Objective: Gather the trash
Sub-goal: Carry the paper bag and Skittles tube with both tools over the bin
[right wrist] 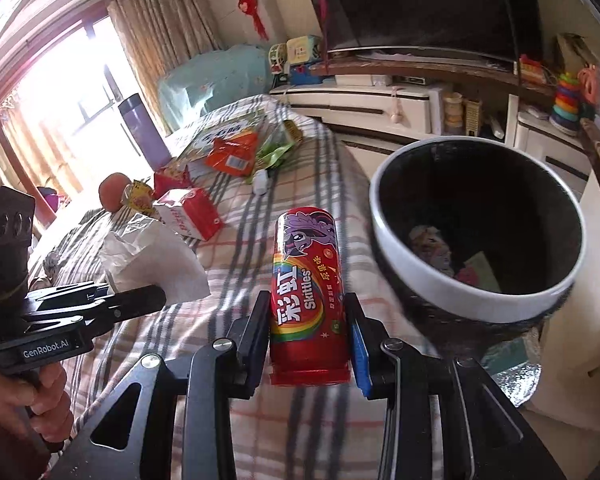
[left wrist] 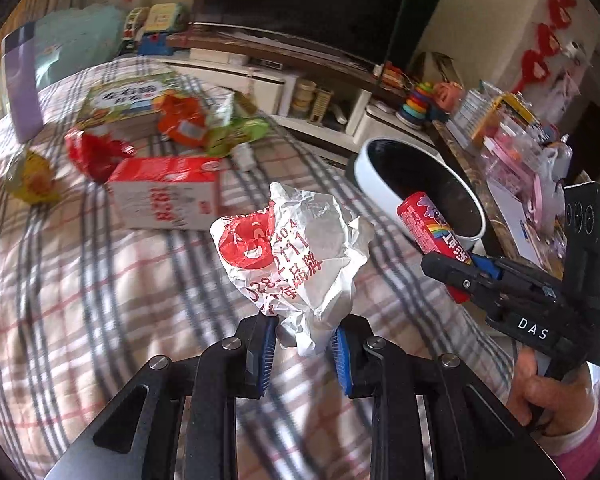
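1. The left gripper (left wrist: 303, 340) pinches the lower edge of a crumpled foil wrapper (left wrist: 296, 252) between its blue pads. It holds only the edge, probably because the wrapper is soft and would fold if it were squeezed in the middle.
2. The right gripper (right wrist: 310, 344) is pressed against both sides of a red Skittles tube (right wrist: 309, 296). The tube stands upright between the fingers, so its round wall cannot roll out of the grip.
3. Both pieces hang above the checked blanket (left wrist: 100, 300), near the trash bin (right wrist: 384, 240) with the white rim. The tube is just beside the rim, so it looks ready to go in first.
4. The bin stands at the bed's edge, open to the top, and some paper scraps lie at its bottom.
5. More trash waits on the blanket, well apart from the bin: a red and white carton (left wrist: 168, 192), a red wrapper (left wrist: 92, 152), an orange packet (left wrist: 180, 118) and a green packet (left wrist: 236, 132).
6. The picture book (left wrist: 120, 102) and the purple bottle (left wrist: 22, 88) are probably not trash.
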### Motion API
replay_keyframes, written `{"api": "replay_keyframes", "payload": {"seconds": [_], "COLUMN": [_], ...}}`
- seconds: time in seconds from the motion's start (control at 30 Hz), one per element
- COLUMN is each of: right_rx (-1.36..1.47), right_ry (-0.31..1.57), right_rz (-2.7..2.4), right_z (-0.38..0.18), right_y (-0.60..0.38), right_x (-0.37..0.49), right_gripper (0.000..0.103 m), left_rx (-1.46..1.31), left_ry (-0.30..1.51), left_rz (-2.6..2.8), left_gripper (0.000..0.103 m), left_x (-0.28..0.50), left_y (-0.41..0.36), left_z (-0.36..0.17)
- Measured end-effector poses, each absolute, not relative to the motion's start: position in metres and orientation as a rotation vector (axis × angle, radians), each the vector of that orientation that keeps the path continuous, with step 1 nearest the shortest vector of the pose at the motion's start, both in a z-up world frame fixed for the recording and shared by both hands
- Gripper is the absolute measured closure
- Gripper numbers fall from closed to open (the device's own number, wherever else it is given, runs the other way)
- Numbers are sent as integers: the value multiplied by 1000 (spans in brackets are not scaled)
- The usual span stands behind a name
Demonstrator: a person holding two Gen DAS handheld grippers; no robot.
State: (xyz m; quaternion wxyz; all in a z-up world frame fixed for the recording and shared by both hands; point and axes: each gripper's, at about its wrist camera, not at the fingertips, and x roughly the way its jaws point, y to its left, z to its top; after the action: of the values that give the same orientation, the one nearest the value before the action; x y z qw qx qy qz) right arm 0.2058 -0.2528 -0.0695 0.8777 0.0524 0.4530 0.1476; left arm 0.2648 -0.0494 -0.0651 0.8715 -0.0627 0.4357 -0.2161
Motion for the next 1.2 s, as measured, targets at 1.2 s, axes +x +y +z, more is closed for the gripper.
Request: {"api": "replay_keyframes", "payload": {"seconds": [1.2], "right_rx": [165], "right_ry": [889], "right_rz": [129], "right_z": [-49], "right_y": [-361], "right_x": [210], "right_gripper": [67], "left_rx": [3], "left_ry": [873], "left_rz": [-580], "left_gripper": [80], "left_x": [309], "left_y": [-156], "left_z": [-51]}}
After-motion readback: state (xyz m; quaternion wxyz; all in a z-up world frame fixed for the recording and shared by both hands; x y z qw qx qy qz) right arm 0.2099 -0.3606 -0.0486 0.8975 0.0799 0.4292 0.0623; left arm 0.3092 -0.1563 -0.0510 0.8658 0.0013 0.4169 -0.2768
